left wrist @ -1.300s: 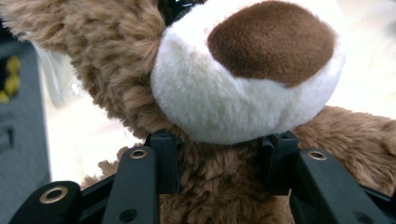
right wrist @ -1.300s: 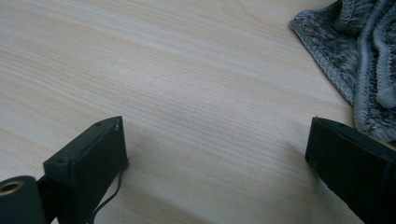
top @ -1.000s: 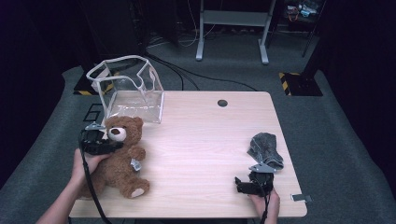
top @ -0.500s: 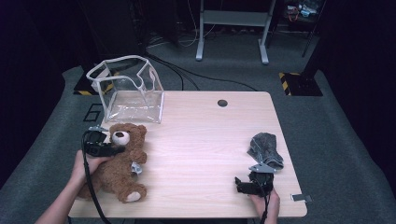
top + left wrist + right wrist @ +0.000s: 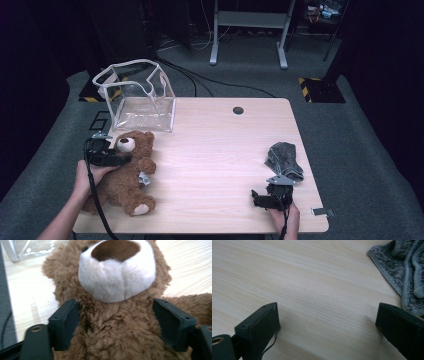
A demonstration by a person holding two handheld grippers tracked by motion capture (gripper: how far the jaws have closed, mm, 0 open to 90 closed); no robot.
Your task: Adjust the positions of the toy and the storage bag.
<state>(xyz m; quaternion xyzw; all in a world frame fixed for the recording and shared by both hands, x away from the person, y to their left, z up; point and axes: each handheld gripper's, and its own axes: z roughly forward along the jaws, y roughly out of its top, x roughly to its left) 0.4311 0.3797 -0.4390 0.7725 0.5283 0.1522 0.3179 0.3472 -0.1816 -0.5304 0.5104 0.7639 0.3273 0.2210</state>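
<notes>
- Lying on its back at the near-left part of the wooden table (image 5: 220, 150), the brown teddy bear (image 5: 127, 172) has its head toward the far side and its feet toward the near edge.
- Left gripper (image 5: 107, 156): held in the person's left hand (image 5: 87, 175), positioned across the bear's neck just below the white muzzle.
- Left jaws: they have just been opening. In the left gripper view they stand wide apart on either side of the bear's neck (image 5: 115, 322); the fur brushes the inner faces, but the pads do not press in.
- Transparent plastic bag (image 5: 137, 97): stands upright with its mouth open, just beyond the bear's head.
- Right gripper (image 5: 270, 196): rests at the near-right part of the table, held in the right hand (image 5: 285, 215).
- Right jaws: spread wide over bare wood in the right gripper view, with nothing between them.
- Grey knitted cloth (image 5: 284, 160): lies crumpled just beyond the right gripper, well apart from the bear.
</notes>
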